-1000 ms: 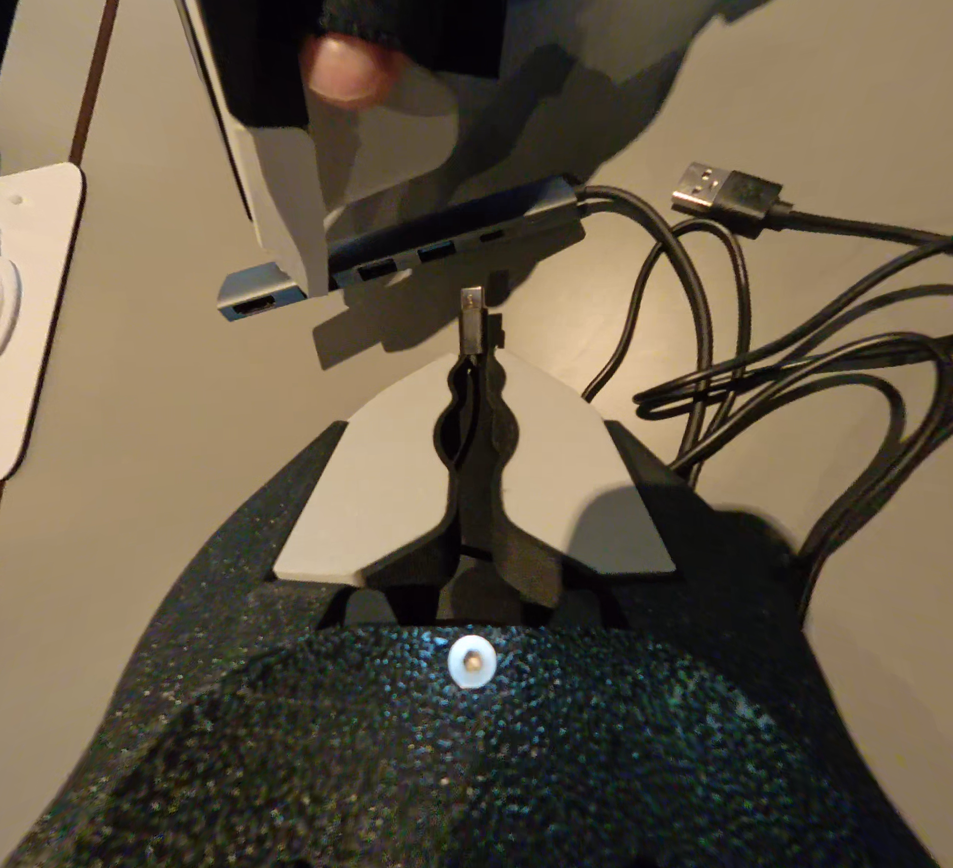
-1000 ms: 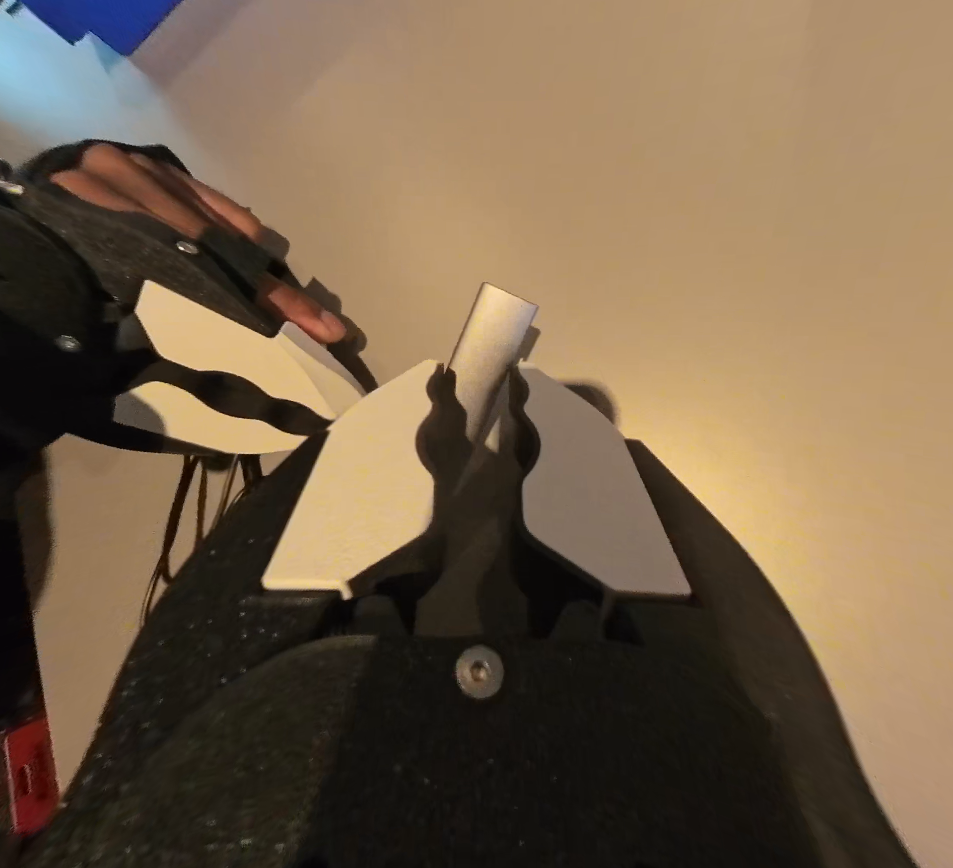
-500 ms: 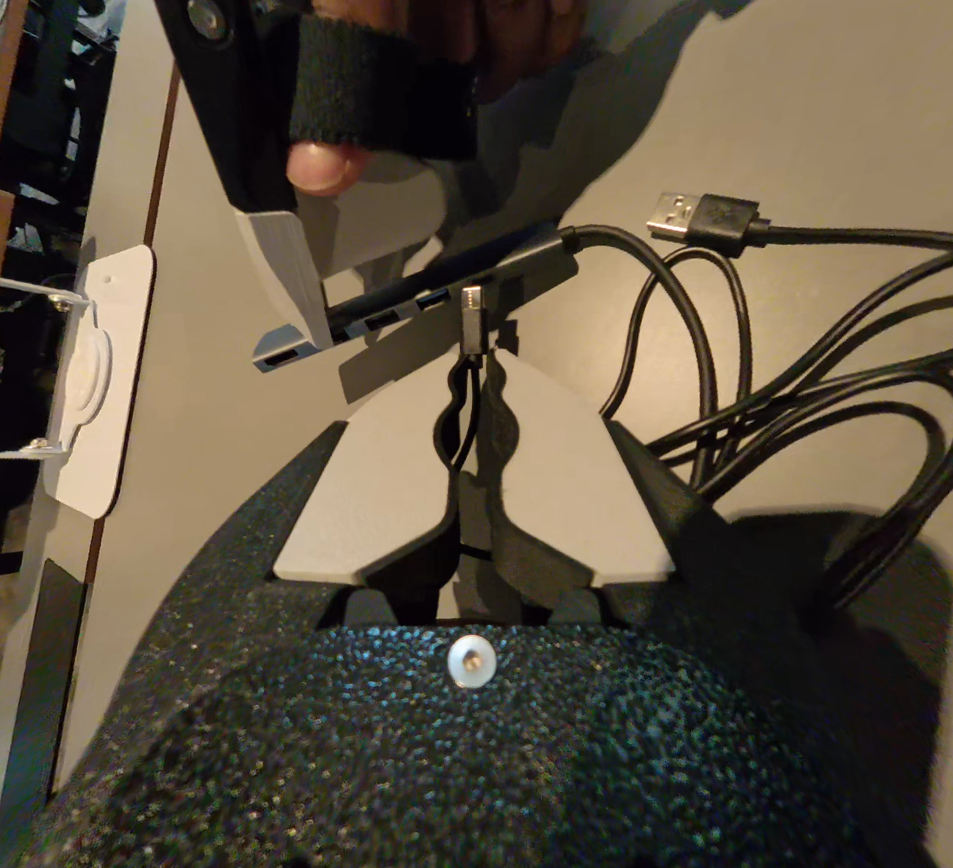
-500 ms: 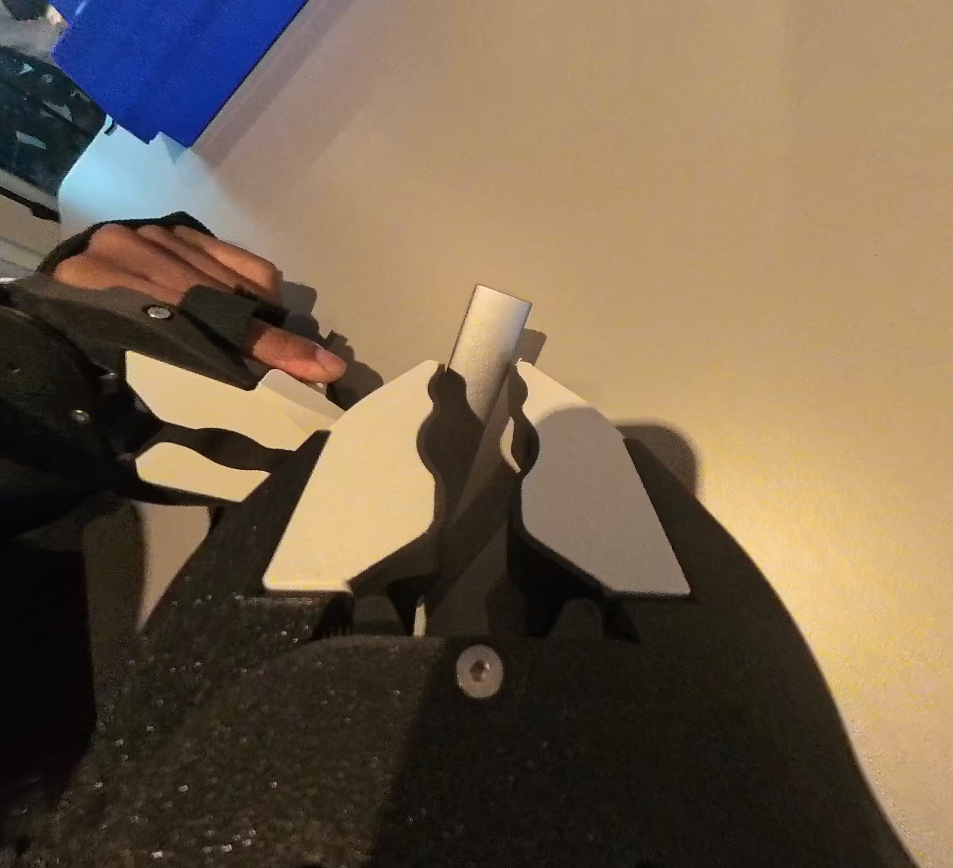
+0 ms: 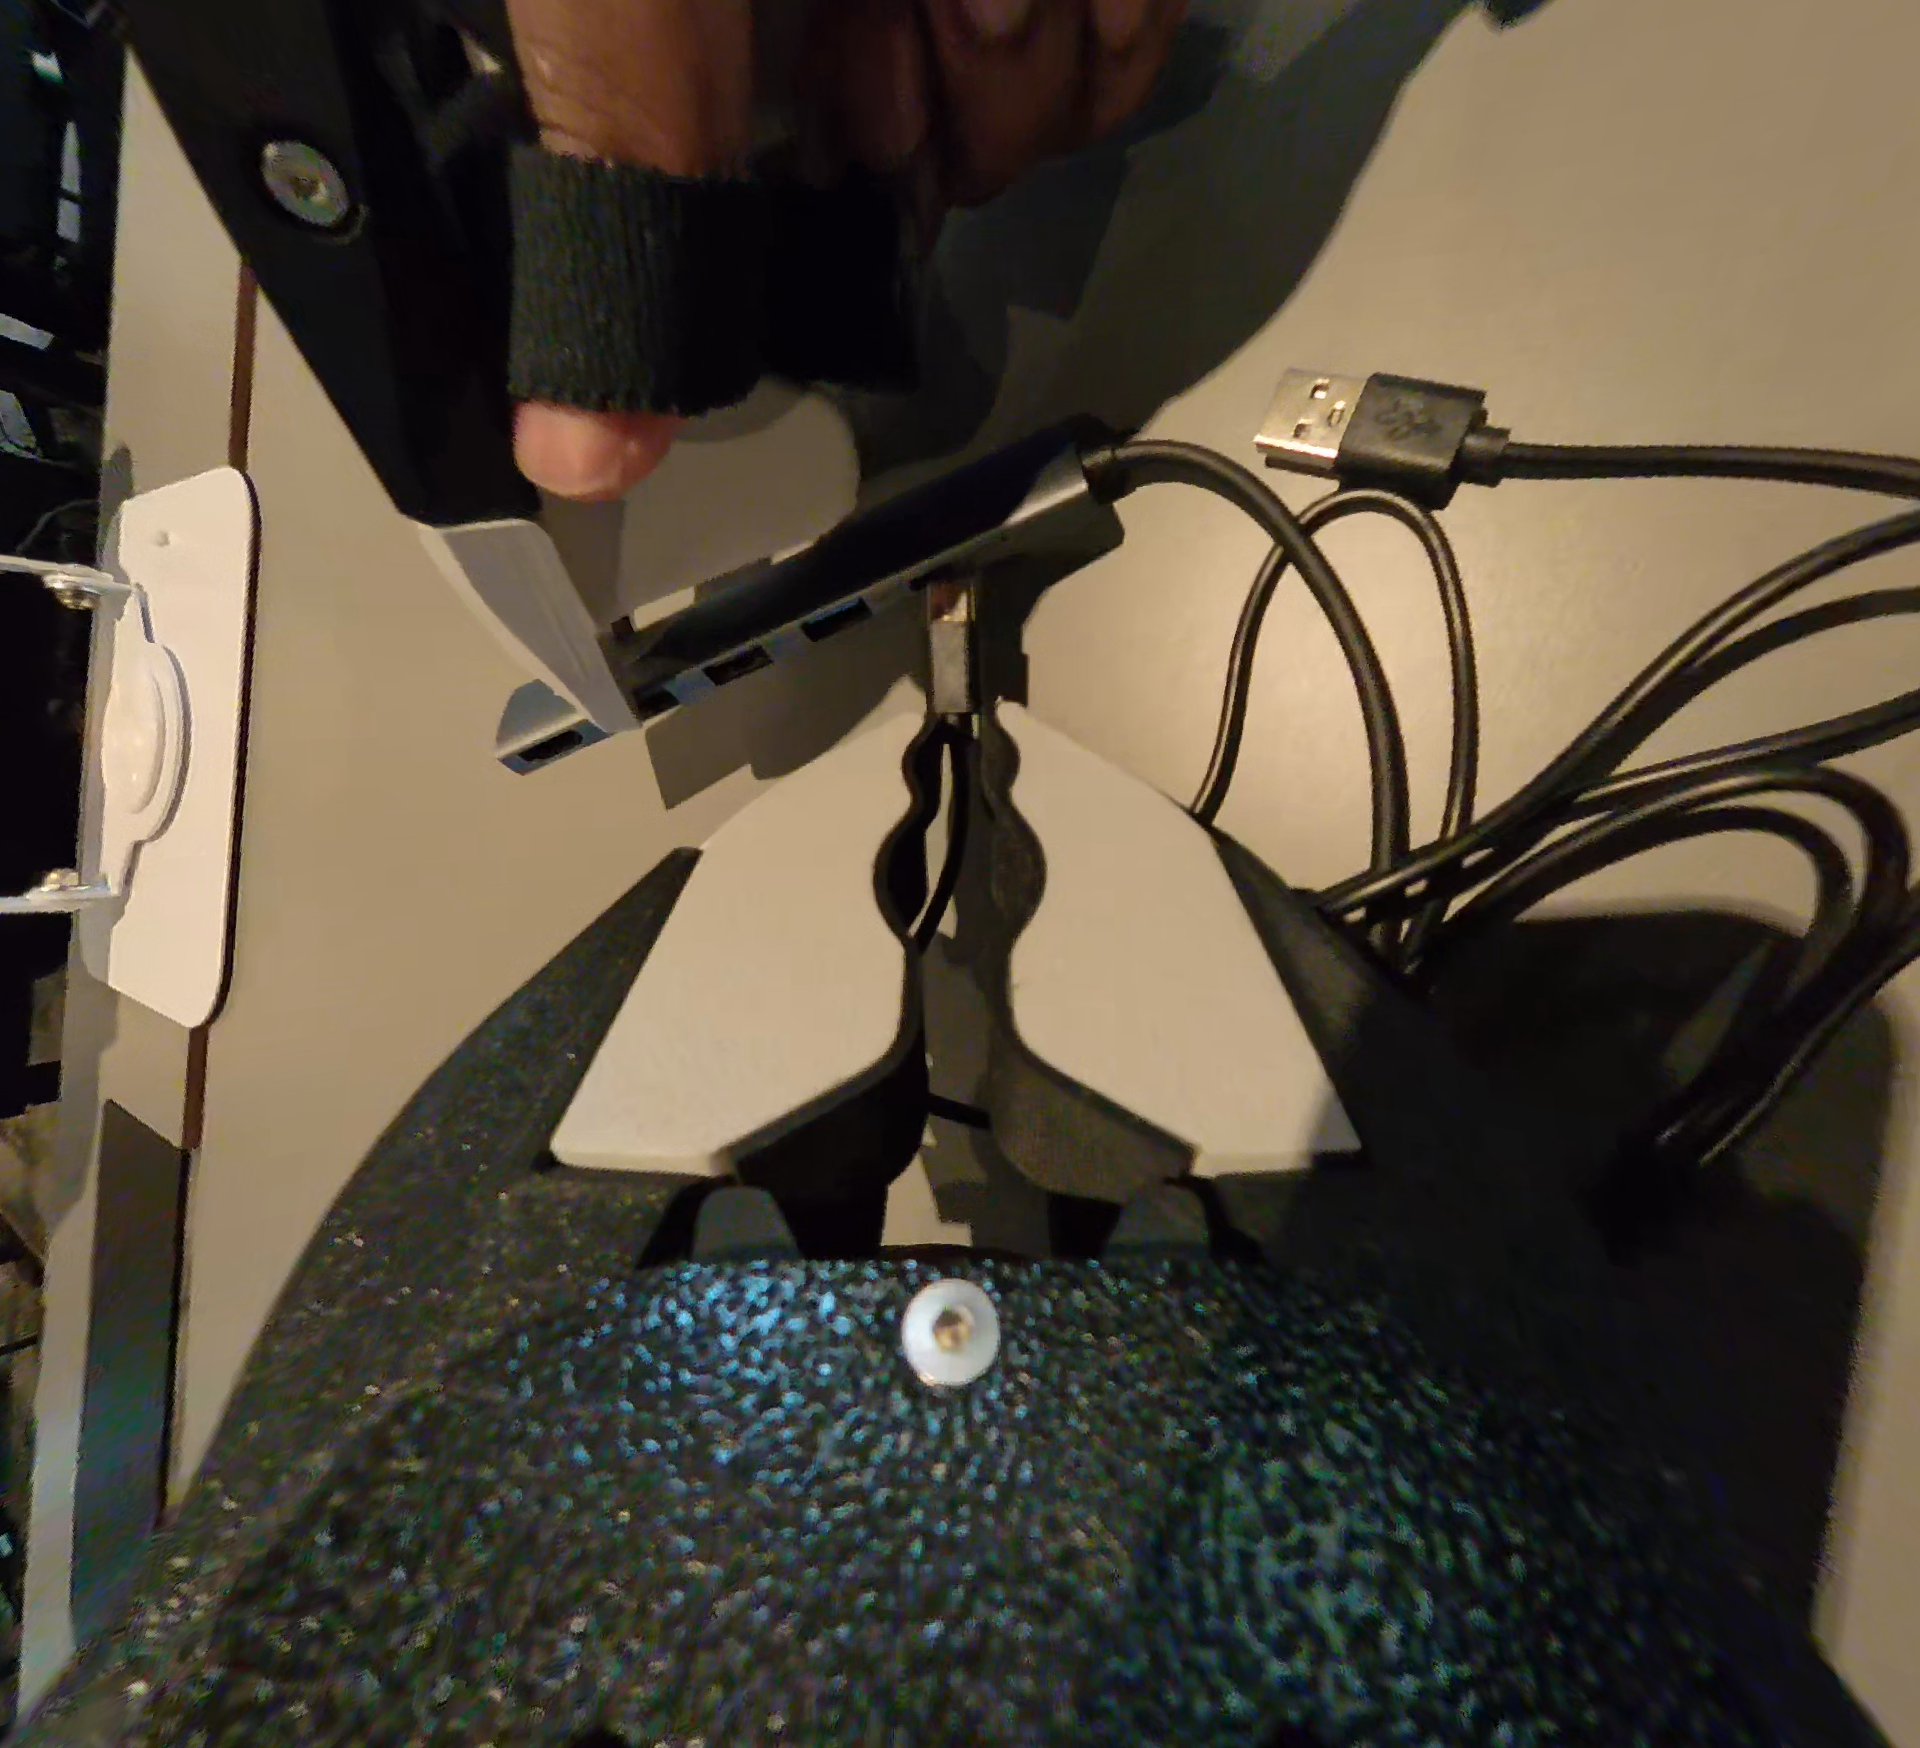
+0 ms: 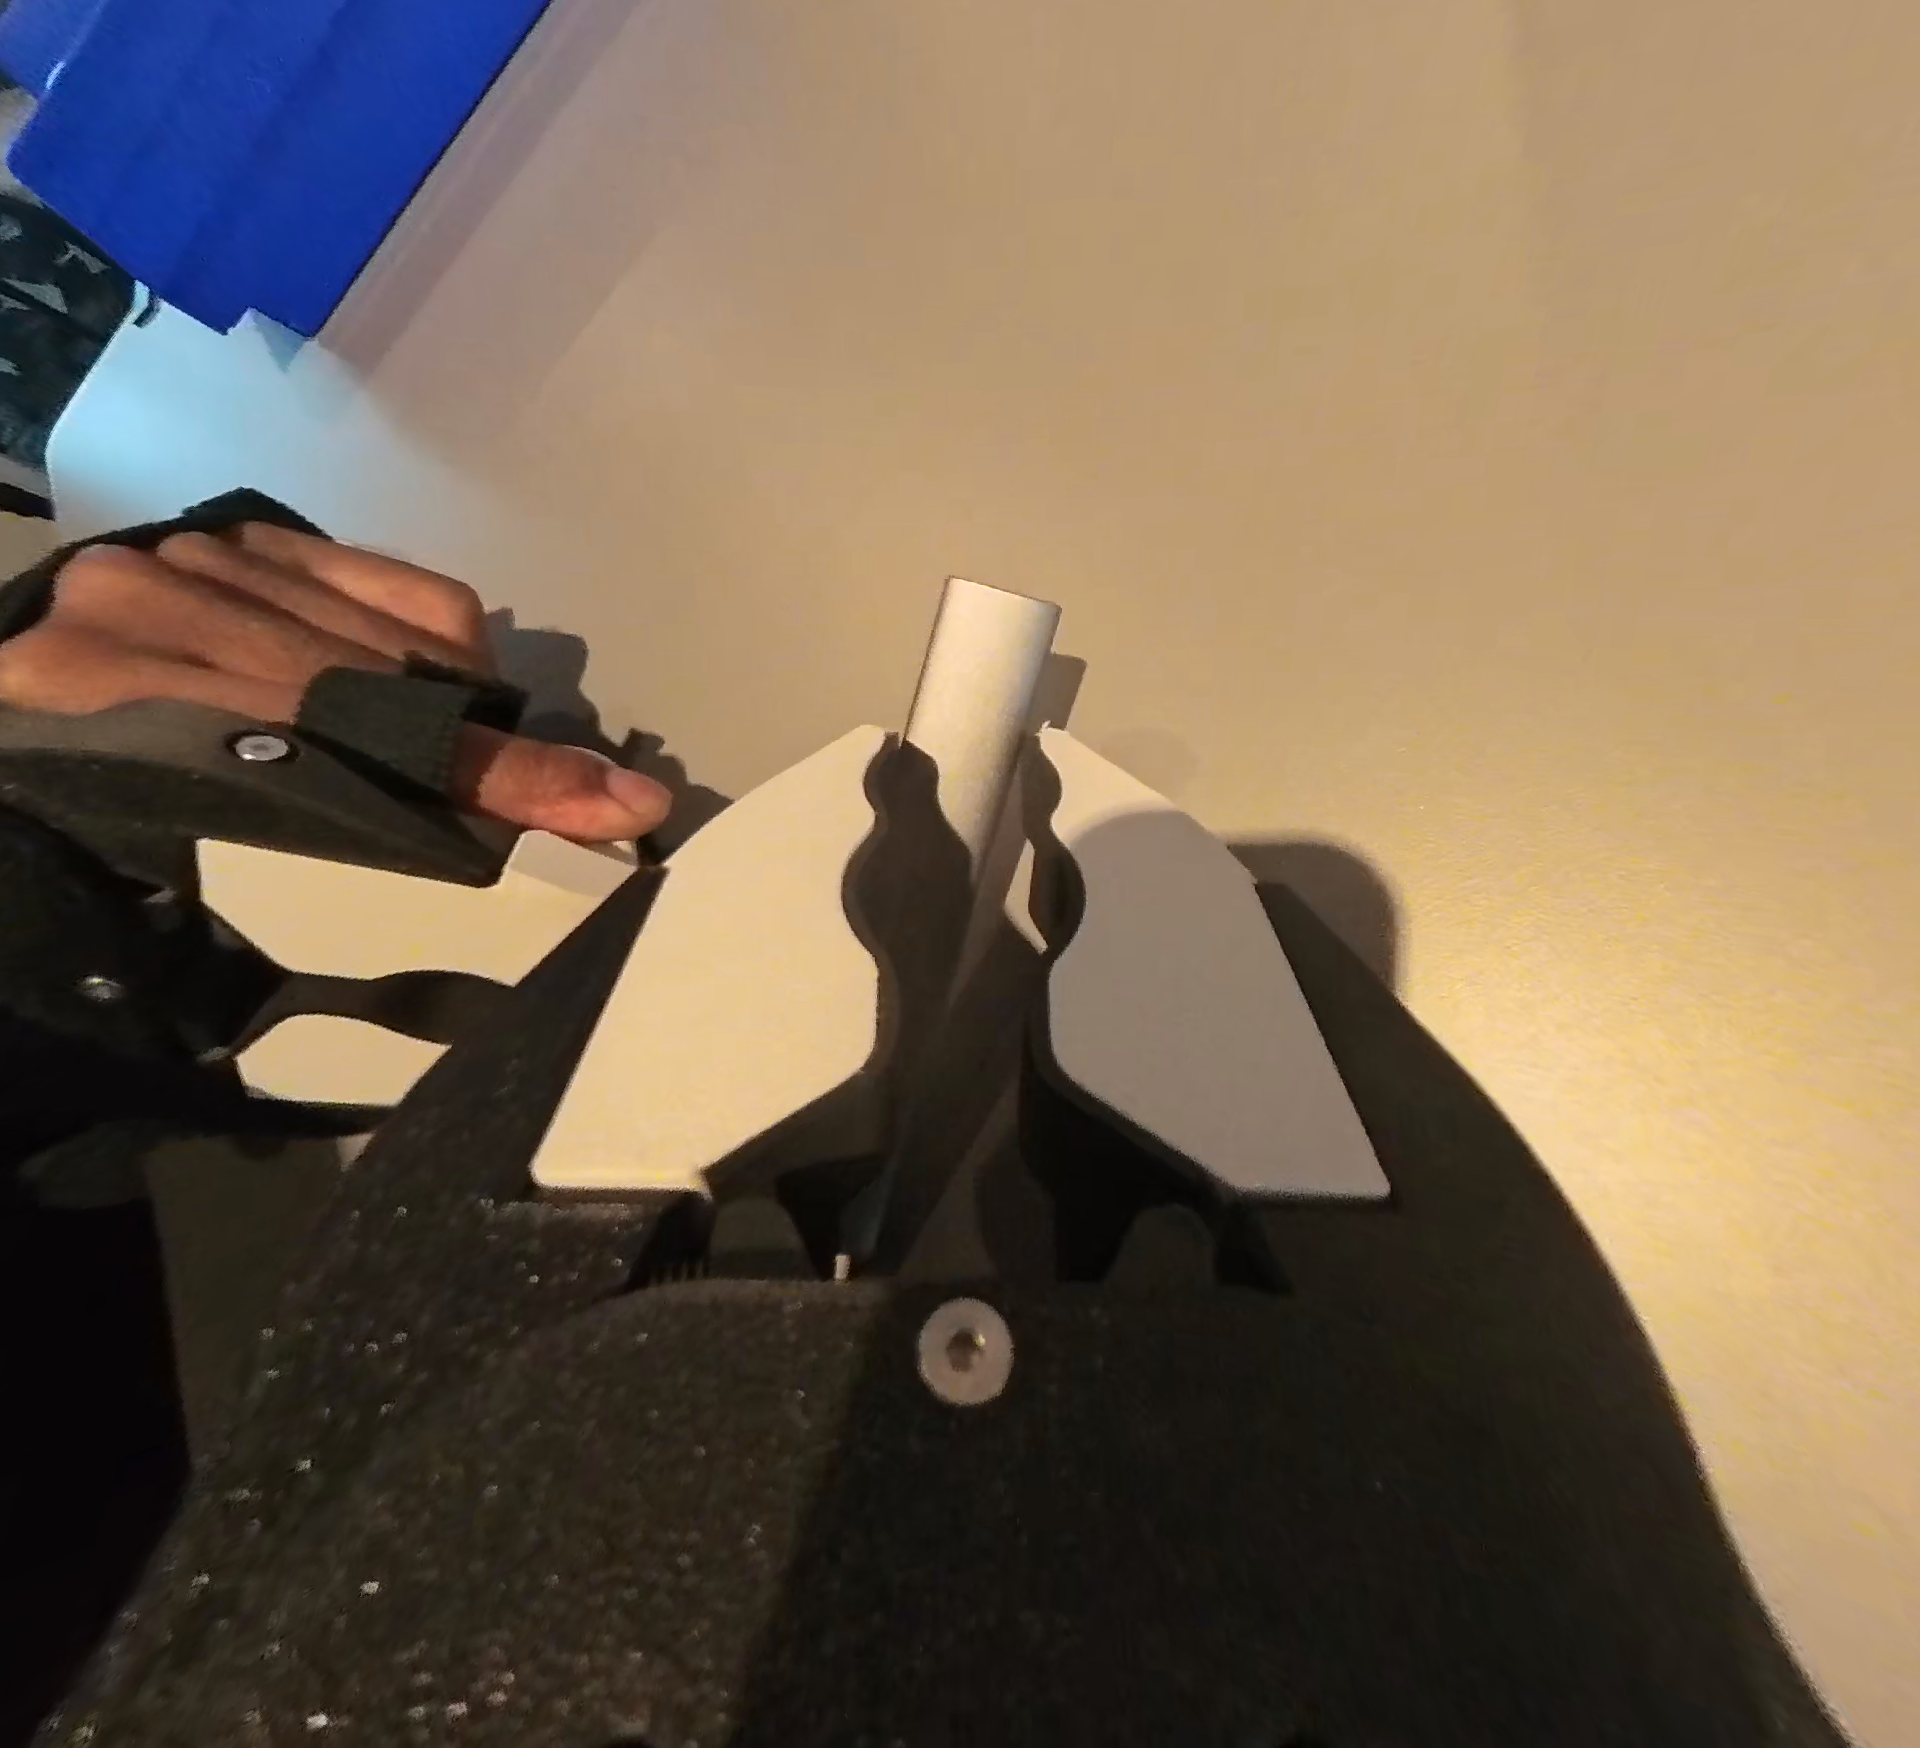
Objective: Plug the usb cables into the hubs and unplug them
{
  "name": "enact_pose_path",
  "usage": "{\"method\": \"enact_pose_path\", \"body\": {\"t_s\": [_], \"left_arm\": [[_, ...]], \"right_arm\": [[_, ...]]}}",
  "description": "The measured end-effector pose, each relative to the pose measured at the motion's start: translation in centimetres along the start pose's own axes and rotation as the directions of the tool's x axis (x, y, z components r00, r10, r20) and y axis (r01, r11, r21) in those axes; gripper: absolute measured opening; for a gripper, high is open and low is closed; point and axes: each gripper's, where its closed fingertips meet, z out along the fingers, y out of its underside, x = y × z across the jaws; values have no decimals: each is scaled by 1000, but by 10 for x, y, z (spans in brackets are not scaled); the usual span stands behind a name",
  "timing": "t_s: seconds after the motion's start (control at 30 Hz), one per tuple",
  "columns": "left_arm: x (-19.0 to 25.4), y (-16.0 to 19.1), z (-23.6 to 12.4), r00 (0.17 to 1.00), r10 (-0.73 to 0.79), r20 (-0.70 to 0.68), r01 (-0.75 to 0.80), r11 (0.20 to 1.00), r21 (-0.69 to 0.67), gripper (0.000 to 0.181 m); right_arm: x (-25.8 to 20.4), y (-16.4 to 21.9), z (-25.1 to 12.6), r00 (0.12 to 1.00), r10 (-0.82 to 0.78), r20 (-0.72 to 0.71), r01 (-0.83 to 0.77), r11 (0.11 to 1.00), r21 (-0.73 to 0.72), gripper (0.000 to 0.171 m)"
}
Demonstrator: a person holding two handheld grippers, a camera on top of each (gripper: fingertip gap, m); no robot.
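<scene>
The left gripper (image 5: 951, 722), pinching a small plug (image 5: 949, 649), has brought it against the hub (image 5: 883, 555); the right gripper (image 6: 966, 742) still clamps the hub's end.

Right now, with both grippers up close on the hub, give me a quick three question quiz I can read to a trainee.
1. True or false: the left gripper is shut on a small cable plug.
2. Which thing does the right gripper hold? A) the loose USB-A plug B) the grey hub C) the blue box
3. Fill in: the loose USB-A plug lies on the table, ______ into the hub.

Key:
1. True. The plug sticks out from the closed fingertips, its tip right at a hub port.
2. B. Its end stands between the closed fingers.
3. Not plugged. It lies apart, beside the hub's own cable end.
</scene>
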Motion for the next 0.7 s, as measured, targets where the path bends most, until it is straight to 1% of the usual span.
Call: {"method": "enact_pose_path", "body": {"t_s": [0.03,0.3,0.37,0.53,0.63,0.7], "left_arm": [[0,-1,0,1000,-7,-3,7,1000,1,7],[3,0,3,998,-51,-28,49,997,-51,6],[4,-1,4,997,-66,-33,64,996,-59,6],[4,-3,4,988,-140,-61,137,989,-46,6],[3,0,5,984,-164,-68,161,986,-41,6],[2,3,5,983,-171,-68,168,985,-47,6]], "right_arm": [[0,1,1,1000,4,1,-4,1000,-3,25],[-3,4,5,1000,7,-4,-7,1000,-11,22],[-4,4,5,1000,5,-2,-5,1000,-5,24],[-1,2,-5,998,-65,-13,66,998,7,23],[-1,4,-21,998,-67,13,66,998,24,30],[-4,15,-33,994,-102,27,102,995,5,38]]}}
